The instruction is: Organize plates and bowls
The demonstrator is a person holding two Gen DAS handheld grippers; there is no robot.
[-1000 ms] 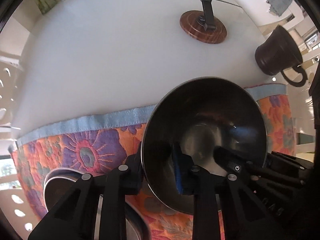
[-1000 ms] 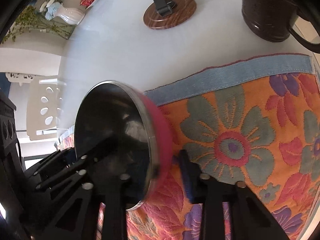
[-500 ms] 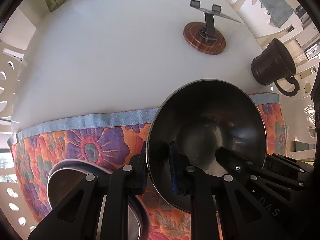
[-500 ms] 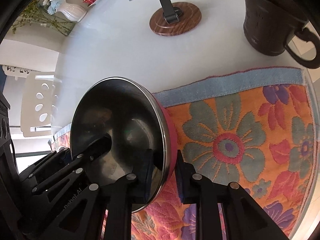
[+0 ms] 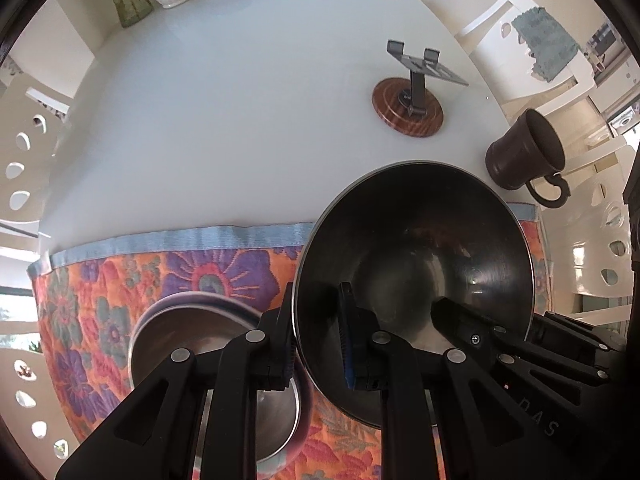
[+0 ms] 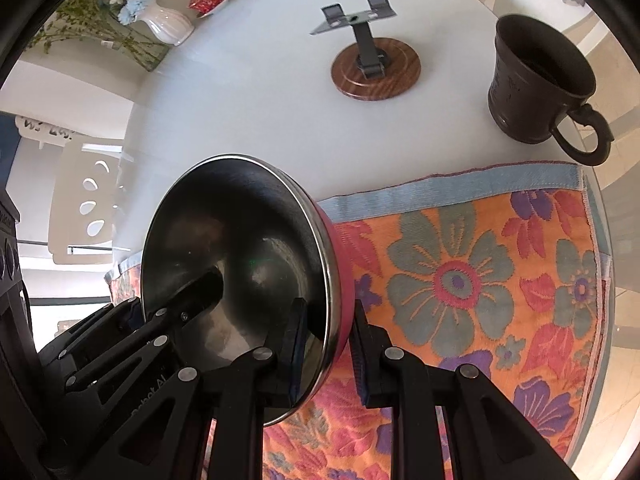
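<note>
Item: steel bowl [image 5: 416, 280], pink outer wall, shown tilted at centre right of the left wrist view and lower left of the right wrist view [image 6: 240, 272]. Held clear above the floral mat [image 6: 460, 280].

Grip: left gripper [image 5: 316, 344] fingers pinch the rim at one side, one finger inside the bowl, one outside. Right gripper [image 6: 328, 356] fingers pinch the opposite rim the same way.

Handling (judged): thin metal, light, rigid, not fragile; polished inside looks slippery, so the rim is the sound place to hold, with the pink wall giving the outer pad better purchase. Likely to swing if one side lets go.

Also on the mat: second bowl [image 5: 208, 344], lower left of the left wrist view, a probable nesting target.

On the white surface [image 5: 240, 120]: dark mug [image 6: 536, 80], wooden-based stand [image 6: 372, 60], white vase [image 6: 164, 24].
</note>
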